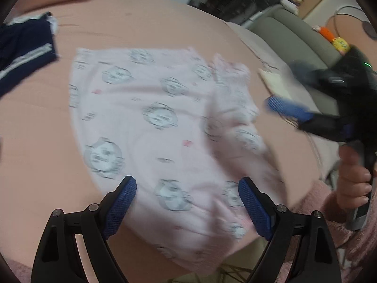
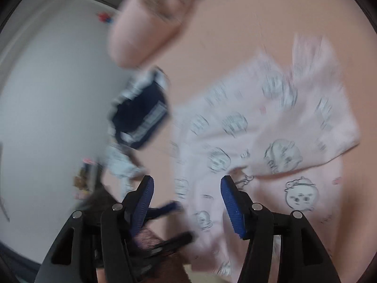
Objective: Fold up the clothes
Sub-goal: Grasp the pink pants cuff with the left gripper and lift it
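The pink printed garment (image 1: pixel 150 127) lies spread on the peach bed (image 1: pixel 141 23), one side bunched up. The left tool (image 1: pixel 187 208) hangs over its near edge, fingers apart and empty. The right tool (image 1: pixel 280 94), blurred, also looks spread. A navy garment (image 1: pixel 23 54) lies well apart.

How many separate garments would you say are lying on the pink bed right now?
2, as far as the views show. The pale pink printed garment lies spread in the middle; the navy garment with white stripes sits apart at the far left edge. Blur may hide others.
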### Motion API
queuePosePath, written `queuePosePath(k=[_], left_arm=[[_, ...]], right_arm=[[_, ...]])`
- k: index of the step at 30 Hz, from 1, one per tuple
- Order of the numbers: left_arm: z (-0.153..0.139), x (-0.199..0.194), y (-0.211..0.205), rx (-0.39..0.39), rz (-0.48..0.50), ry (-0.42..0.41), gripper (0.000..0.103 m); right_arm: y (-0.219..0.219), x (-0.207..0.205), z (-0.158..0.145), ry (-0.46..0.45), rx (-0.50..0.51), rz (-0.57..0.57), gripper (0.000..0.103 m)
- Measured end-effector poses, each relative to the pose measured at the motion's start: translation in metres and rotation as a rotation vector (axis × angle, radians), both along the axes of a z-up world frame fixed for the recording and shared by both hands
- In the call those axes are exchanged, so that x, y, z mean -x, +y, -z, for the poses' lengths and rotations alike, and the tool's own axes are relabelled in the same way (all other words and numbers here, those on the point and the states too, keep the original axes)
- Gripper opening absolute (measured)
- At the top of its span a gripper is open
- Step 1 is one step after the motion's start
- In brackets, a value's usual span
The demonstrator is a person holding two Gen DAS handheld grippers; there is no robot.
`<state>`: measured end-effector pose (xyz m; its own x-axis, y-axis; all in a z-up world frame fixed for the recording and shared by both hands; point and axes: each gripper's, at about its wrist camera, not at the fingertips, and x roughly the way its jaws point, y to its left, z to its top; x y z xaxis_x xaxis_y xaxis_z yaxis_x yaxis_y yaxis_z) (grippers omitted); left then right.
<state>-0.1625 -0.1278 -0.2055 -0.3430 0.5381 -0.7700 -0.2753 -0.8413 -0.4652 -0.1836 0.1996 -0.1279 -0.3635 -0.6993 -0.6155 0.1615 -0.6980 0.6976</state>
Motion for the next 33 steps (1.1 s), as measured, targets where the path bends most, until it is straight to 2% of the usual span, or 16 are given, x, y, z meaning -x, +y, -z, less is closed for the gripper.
queuePosePath(k=[2,4,6,9,11,12,13,14,17,19,21,22,23,25,29,33], left_arm=[[-0.005,-0.005,0.011,-0.065,0.040,0.001,0.088],[-0.008,-0.011,0.029,-0.113,0.109,-0.009,0.088],[-0.006,-0.016,0.051,-0.111,0.165,-0.040,0.088],[0.005,-0.017,0.076,-0.106,0.192,-0.123,0.081],[0.012,-0.017,0.087,-0.106,0.191,-0.167,0.054],[0.017,-0.016,0.090,-0.093,0.173,-0.193,0.044],[0.022,-0.016,0.092,-0.078,0.156,-0.218,0.027],[0.024,-0.017,0.093,-0.076,0.144,-0.229,0.023],[0.016,-0.024,0.092,-0.146,0.131,-0.225,0.024],[0.012,-0.026,0.095,-0.109,0.128,-0.205,0.027],[0.021,-0.026,0.100,-0.004,0.116,-0.223,0.027],[0.027,-0.026,0.101,0.002,0.107,-0.231,0.027],[0.027,-0.025,0.103,-0.016,0.098,-0.218,0.022],[0.018,-0.027,0.103,-0.021,0.087,-0.167,0.006],[-0.012,-0.019,0.089,-0.048,0.064,-0.086,0.004],[-0.038,-0.013,0.063,-0.008,0.031,-0.033,0.003]], right_arm=[[0.017,-0.027,-0.020,0.098,-0.164,0.063,0.059],[0.031,-0.051,-0.015,0.139,-0.421,0.121,0.058],[0.040,-0.065,0.009,0.094,-0.604,0.118,0.047],[0.056,-0.086,0.045,-0.029,-0.682,0.122,0.046],[0.059,-0.092,0.045,-0.037,-0.666,0.136,0.046],[0.060,-0.095,0.046,-0.041,-0.658,0.143,0.046],[0.061,-0.098,0.046,-0.045,-0.650,0.150,0.046],[0.062,-0.101,0.047,-0.049,-0.642,0.157,0.046],[0.066,-0.110,0.048,-0.060,-0.618,0.179,0.046],[0.068,-0.115,0.048,-0.067,-0.603,0.192,0.046],[0.064,-0.114,0.051,-0.066,-0.605,0.187,0.046],[0.063,-0.113,0.052,-0.070,-0.606,0.188,0.046],[0.061,-0.112,0.054,-0.074,-0.607,0.189,0.046],[0.060,-0.113,0.054,-0.075,-0.601,0.196,0.046],[0.054,-0.112,0.043,-0.048,-0.618,0.176,0.046],[0.041,-0.097,0.034,-0.011,-0.660,0.144,0.046]])
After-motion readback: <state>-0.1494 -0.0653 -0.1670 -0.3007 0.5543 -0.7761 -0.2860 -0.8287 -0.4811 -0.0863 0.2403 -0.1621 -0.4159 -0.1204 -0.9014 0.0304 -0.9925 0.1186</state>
